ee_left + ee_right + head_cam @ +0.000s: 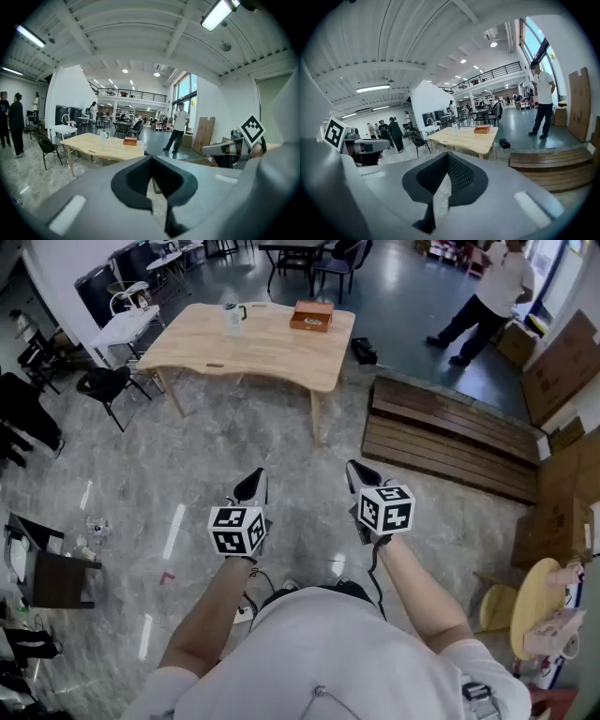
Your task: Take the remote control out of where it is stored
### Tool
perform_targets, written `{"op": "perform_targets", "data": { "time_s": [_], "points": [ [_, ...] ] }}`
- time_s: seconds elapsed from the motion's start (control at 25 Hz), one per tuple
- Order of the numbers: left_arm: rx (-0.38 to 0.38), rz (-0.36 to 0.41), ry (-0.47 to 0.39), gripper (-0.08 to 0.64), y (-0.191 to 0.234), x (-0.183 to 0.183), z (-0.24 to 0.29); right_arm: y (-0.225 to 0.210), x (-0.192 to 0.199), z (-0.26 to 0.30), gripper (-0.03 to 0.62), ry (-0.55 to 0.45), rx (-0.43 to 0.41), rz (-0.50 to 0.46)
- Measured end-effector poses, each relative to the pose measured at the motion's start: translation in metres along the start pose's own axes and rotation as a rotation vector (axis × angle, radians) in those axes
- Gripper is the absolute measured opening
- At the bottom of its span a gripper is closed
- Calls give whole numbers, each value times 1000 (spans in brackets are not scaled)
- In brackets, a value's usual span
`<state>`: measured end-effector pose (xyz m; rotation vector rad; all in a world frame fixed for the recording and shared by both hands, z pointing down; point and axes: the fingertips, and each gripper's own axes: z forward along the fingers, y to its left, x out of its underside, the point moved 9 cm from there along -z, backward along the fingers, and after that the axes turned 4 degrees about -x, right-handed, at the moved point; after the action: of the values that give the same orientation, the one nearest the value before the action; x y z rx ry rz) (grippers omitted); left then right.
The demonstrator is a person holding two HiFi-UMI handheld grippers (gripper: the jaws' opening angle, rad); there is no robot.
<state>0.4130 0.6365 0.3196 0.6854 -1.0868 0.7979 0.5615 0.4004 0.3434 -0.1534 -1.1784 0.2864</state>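
Both grippers are hanging in the air in front of the person, well above the floor, side by side and apart. The left gripper (251, 486) is showing its jaws closed tip to tip in the left gripper view, gripping nothing; only floor is showing through the thin slit behind the tips. The right gripper (359, 472) is looking the same in the right gripper view: jaws pressed together, nothing between them. A marker cube (236, 531) is sitting on each one.

The remote control is not showing in any view. A closed orange-brown box (312, 315) is lying on the wooden table (272, 352), near the far edge, and what is inside cannot be told. The table is standing well ahead of both grippers, with bare floor in between. A clear pitcher (232, 319) is standing on the same table, left of the box and apart from it.

The floor (187, 456) is grey, marbled and glossy. A low wooden platform (441, 437) is lying to the right of the table, with a small black object (364, 352) on the floor between them. Flat cardboard boxes (562, 362) are leaning at the right wall. A person in a white top (487, 292) is standing beyond the platform. A black chair (108, 385) is standing left of the table, with more tables and chairs further back. A round yellow stool (530, 606) is at the near right. The room is a big open hall with a white ribbed ceiling, strip lights and a mezzanine railing at the back.
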Motion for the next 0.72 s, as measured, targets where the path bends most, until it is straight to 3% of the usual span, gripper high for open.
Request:
{"op": "perform_targets", "data": {
  "time_s": [0.72],
  "points": [
    [-10,-22,12,0,19,8,-4,13,1,13,28,12,-24,-2]
  ]
}}
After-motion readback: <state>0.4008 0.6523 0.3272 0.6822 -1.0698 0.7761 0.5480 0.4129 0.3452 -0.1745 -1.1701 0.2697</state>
